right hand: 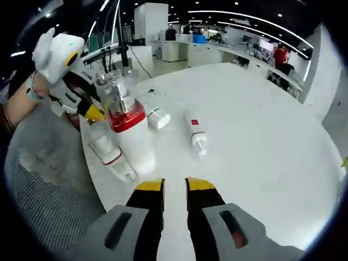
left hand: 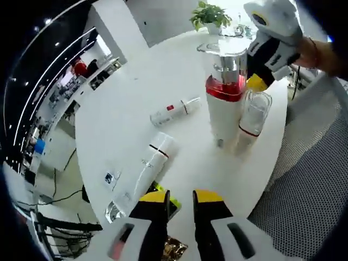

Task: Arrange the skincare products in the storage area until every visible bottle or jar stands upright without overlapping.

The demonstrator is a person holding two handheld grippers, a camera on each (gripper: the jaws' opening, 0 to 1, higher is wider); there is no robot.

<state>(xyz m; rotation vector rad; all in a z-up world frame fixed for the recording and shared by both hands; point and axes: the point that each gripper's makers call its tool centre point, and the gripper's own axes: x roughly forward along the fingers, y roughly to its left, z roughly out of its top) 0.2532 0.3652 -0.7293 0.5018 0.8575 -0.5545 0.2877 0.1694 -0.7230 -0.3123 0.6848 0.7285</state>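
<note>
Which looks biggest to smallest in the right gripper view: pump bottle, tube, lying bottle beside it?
1. pump bottle, clearly largest.
2. lying bottle and tube: similar length, and the bottle lies nearer the camera, so no ranking.

Bright, even indoor light from long ceiling strips [right hand: 234,19], seen as curved white lines overhead. Soft glare across the white counter [right hand: 261,125]; faint, short shadows beside the bottles. Strong fisheye bending toward the edges, straight lines bowed. Centre fairly sharp; far background small and soft; slight overexposure near the plant [left hand: 209,15].
</note>
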